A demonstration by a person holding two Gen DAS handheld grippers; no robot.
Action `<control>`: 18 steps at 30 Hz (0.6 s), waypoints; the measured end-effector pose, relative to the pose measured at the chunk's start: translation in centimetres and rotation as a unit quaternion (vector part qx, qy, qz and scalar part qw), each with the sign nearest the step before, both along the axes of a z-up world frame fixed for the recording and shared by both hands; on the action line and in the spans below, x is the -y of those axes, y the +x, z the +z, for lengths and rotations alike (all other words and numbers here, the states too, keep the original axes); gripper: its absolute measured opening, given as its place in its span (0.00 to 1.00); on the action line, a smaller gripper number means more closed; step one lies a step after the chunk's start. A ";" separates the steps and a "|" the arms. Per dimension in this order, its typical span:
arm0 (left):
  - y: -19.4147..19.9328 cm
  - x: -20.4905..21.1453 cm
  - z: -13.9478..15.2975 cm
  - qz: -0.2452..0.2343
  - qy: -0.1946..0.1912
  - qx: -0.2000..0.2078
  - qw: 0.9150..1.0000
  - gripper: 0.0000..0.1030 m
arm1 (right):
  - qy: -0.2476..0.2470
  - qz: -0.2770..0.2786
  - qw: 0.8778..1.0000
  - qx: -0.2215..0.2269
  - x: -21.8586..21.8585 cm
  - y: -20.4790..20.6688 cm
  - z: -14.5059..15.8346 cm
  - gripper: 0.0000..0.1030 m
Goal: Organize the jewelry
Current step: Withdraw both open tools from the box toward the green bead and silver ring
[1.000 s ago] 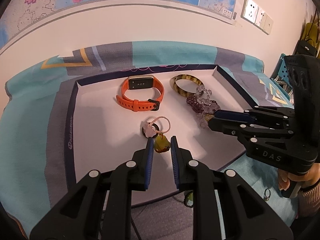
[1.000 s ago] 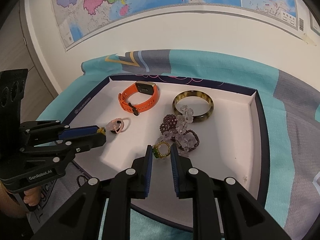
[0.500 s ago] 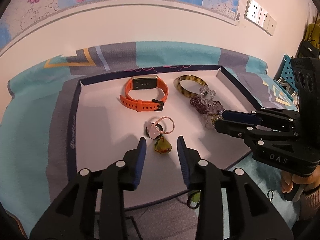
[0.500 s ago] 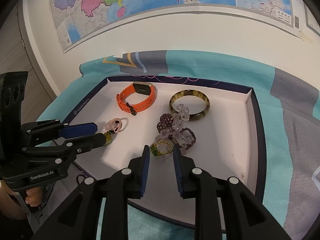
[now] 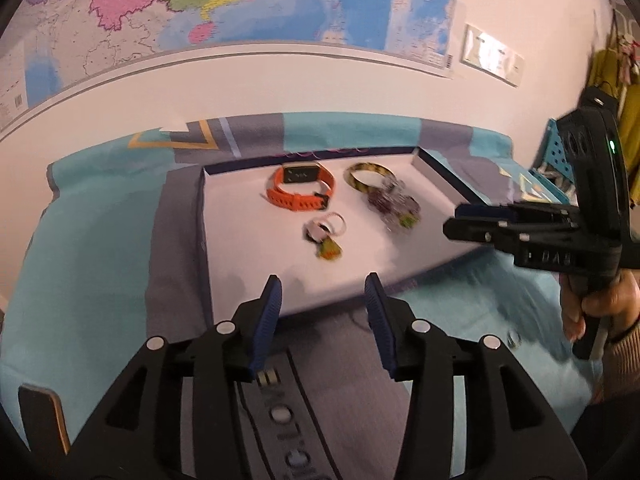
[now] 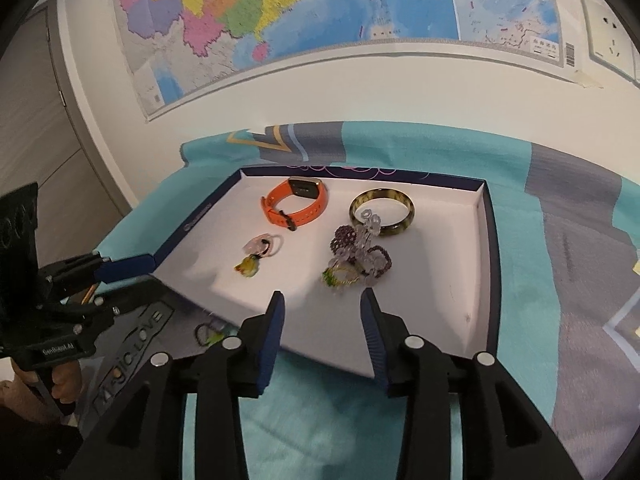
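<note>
White tray (image 6: 460, 304) holds orange watch (image 6: 298, 206), bangle (image 6: 382, 210) (both claws opening, empty).

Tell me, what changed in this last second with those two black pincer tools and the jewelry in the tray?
Both tools let go and pulled back. The left gripper released the yellow-green pendant, the right gripper the green bead ring; both pieces now lie in the tray. Each gripper's fingers are opening, with nothing between them. The orange watch, bangle and purple bead cluster stayed put.

left tool (image 6: 132, 266): "GenRobot.AI" | dark mat (image 6: 136, 332): "Magic LOVE" | right tool (image 5: 460, 220): "DAS"
</note>
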State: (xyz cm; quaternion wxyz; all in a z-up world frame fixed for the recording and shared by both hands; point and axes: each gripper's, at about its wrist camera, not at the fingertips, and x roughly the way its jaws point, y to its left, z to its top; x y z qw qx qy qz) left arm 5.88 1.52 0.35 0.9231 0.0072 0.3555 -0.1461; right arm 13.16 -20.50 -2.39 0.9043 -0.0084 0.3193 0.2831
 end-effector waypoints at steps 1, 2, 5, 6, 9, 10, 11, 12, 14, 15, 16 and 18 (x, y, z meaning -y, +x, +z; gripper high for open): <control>-0.5 0.2 -0.2 -0.006 0.000 -0.001 1.000 0.44 | -0.001 0.001 1.000 0.001 0.1 -0.3 0.0 0.40; -0.8 0.3 -0.3 -0.010 0.000 -0.002 1.000 0.44 | -0.001 0.002 1.000 0.002 0.3 -0.8 0.0 0.40; -1.3 0.8 -1.0 -0.024 -0.003 -0.012 1.000 0.45 | 0.000 0.004 1.000 0.000 0.7 -1.9 -0.2 0.42; -1.3 1.0 -1.2 -0.027 -0.004 -0.015 1.000 0.47 | -0.002 0.002 1.000 0.001 0.8 -2.3 -0.3 0.42; -1.4 1.7 -1.9 -0.037 -0.002 -0.025 0.999 0.47 | -0.005 0.003 1.000 -0.003 0.9 -3.2 -0.8 0.46; -1.3 2.0 -2.1 -0.041 -0.001 -0.029 0.999 0.47 | -0.008 0.003 1.000 -0.006 1.0 -3.5 -1.1 0.46; -1.2 2.1 -2.2 -0.044 -0.003 -0.033 0.998 0.47 | -0.012 0.004 1.000 -0.009 1.0 -3.8 -1.4 0.46; -1.2 2.3 -2.3 -0.045 -0.004 -0.034 0.998 0.47 | -0.016 0.003 1.000 -0.011 1.1 -4.0 -1.7 0.46; -0.9 2.4 -2.6 -0.045 -0.006 -0.041 0.998 0.47 | -0.017 0.001 1.000 -0.018 1.3 -4.3 -2.3 0.47; -0.8 2.3 -2.7 -0.043 -0.006 -0.043 0.998 0.47 | -0.016 0.002 1.000 -0.022 1.5 -4.4 -2.5 0.47; -0.6 2.3 -2.7 -0.043 -0.008 -0.045 0.998 0.47 | -0.016 0.000 1.000 -0.024 1.6 -4.5 -2.7 0.47; -0.3 2.3 -2.8 -0.041 -0.012 -0.051 0.998 0.46 | -0.015 -0.003 0.999 -0.029 1.8 -4.6 -3.1 0.49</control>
